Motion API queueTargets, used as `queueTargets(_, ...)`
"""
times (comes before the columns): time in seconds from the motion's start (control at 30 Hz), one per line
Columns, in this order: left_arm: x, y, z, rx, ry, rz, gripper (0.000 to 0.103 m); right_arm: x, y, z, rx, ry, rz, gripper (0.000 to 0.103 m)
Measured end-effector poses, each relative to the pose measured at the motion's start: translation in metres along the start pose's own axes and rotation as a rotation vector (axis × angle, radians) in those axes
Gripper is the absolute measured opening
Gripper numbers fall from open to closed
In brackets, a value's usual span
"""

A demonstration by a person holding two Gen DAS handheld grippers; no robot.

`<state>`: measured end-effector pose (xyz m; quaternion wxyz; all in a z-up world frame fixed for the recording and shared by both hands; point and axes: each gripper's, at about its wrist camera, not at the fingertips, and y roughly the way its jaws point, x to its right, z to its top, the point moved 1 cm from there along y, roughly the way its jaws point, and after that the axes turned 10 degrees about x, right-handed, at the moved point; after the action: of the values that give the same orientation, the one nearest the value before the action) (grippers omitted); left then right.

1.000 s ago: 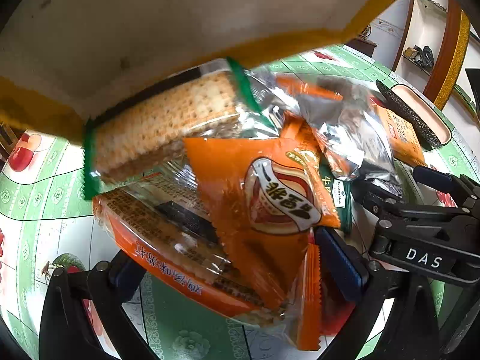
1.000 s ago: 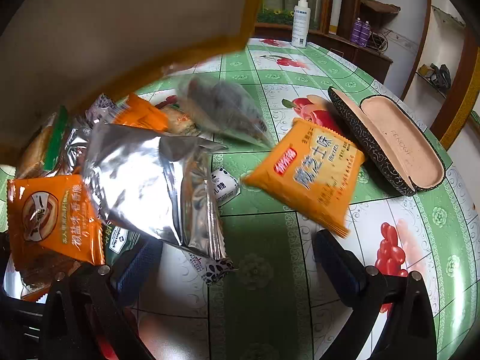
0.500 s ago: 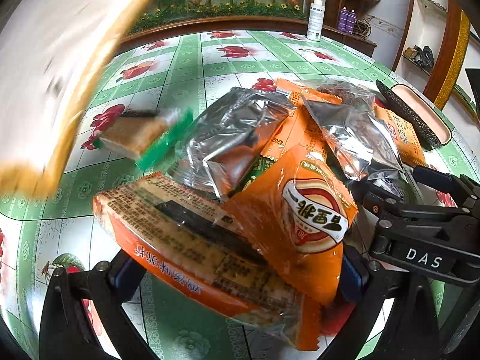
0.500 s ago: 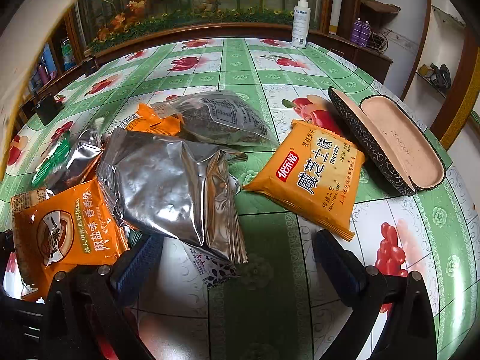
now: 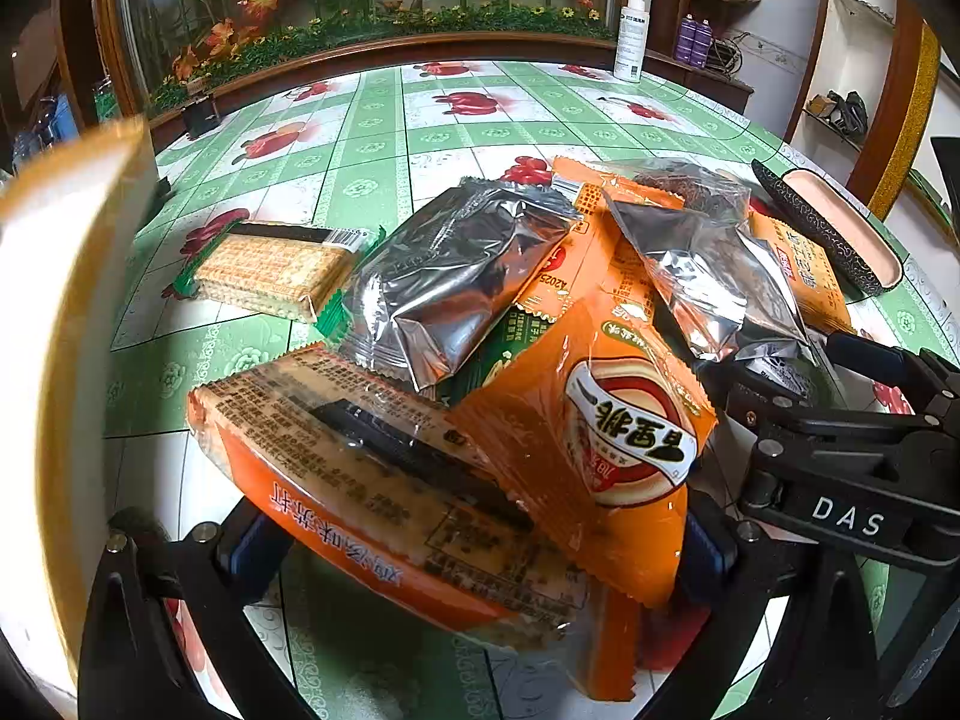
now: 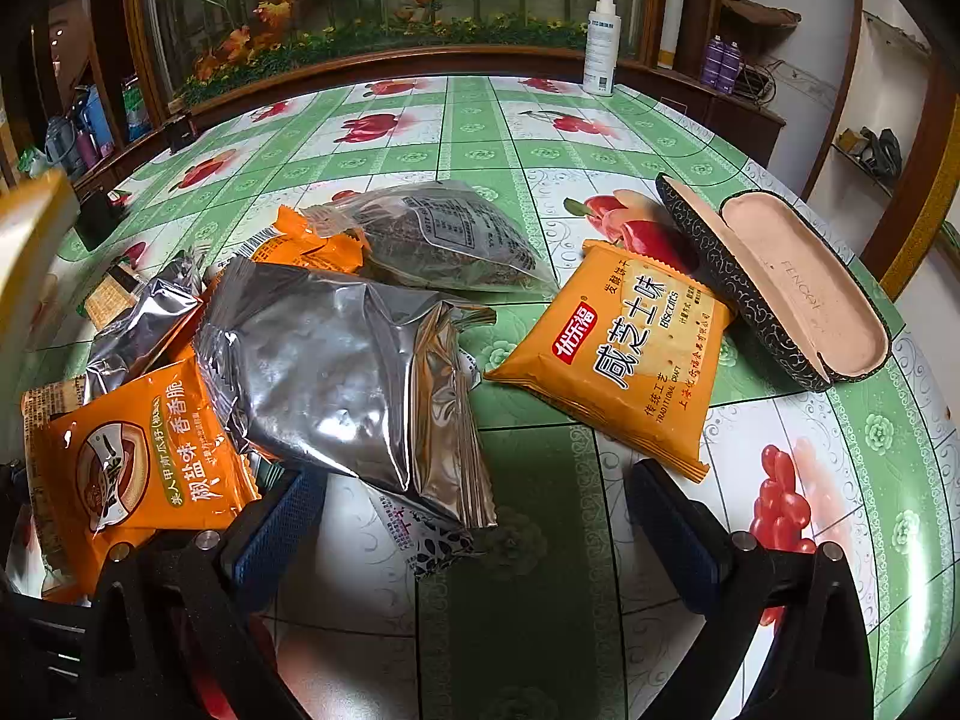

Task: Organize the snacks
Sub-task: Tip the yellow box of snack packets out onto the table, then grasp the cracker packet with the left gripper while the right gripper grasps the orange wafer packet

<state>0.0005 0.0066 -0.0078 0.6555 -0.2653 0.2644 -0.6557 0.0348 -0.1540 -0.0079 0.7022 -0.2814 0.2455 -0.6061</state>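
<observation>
Tabletop [image 6: 480, 138] was round, covered in a green-and-white tile-print cloth with red fruit motifs. Behind it ran a dark wooden ledge with a glass panel and fake flowers and bamboo. A white spray bottle [image 6: 602, 42] stood at the far edge, two purple cans [image 6: 720, 63] on the sideboard to the right, wall shelves further right.

Snacks sat in a loose heap on the near side. My left gripper [image 5: 474, 546] had its fingers apart, with an orange cracker pack [image 5: 384, 498] and an orange seed pouch [image 5: 600, 438] lying between and over them; nothing looked clamped. A green-edged cracker pack [image 5: 270, 267] lay alone left of the heap, and a silver bag [image 5: 456, 276] sat just beside it.

My right gripper [image 6: 474, 522] was also spread wide, empty, just short of a bigger silver bag [image 6: 354, 372]. A yellow biscuit pack [image 6: 624, 354] lay flat to the right, touching an open glasses case [image 6: 780, 282]. A clear bag of dark snacks [image 6: 438, 234] lay behind the silver one. A blurred box edge [image 5: 72, 312] filled the left of the left view.
</observation>
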Motion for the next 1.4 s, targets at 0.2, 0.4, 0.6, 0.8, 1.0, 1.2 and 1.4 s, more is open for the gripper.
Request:
queueTargets(0.2, 0.000, 0.000, 0.000, 0.000, 0.000, 0.000, 0.103, 0.000, 0.000, 0.000, 0.000, 0.000, 0.000, 0.102)
queueTargets(0.4, 0.000, 0.000, 0.000, 0.000, 0.000, 0.000, 0.103, 0.000, 0.000, 0.000, 0.000, 0.000, 0.000, 0.102)
queueTargets(0.6, 0.000, 0.000, 0.000, 0.000, 0.000, 0.000, 0.103, 0.000, 0.000, 0.000, 0.000, 0.002, -0.001, 0.102)
queueTargets(0.8, 0.000, 0.000, 0.000, 0.000, 0.000, 0.000, 0.103, 0.000, 0.001, 0.000, 0.000, 0.001, -0.003, 0.102)
queueTargets(1.0, 0.000, 0.000, 0.000, 0.000, 0.000, 0.000, 0.103, 0.000, 0.001, 0.000, -0.001, 0.005, -0.008, 0.102)
queueTargets(1.2, 0.000, 0.001, 0.000, 0.000, -0.005, 0.003, 0.103, 0.004, 0.000, 0.001, -0.011, -0.009, 0.042, 0.102)
queueTargets(1.4, 0.001, 0.000, 0.000, -0.005, 0.005, -0.007, 0.103, 0.020, -0.013, -0.001, -0.041, 0.084, 0.189, 0.102)
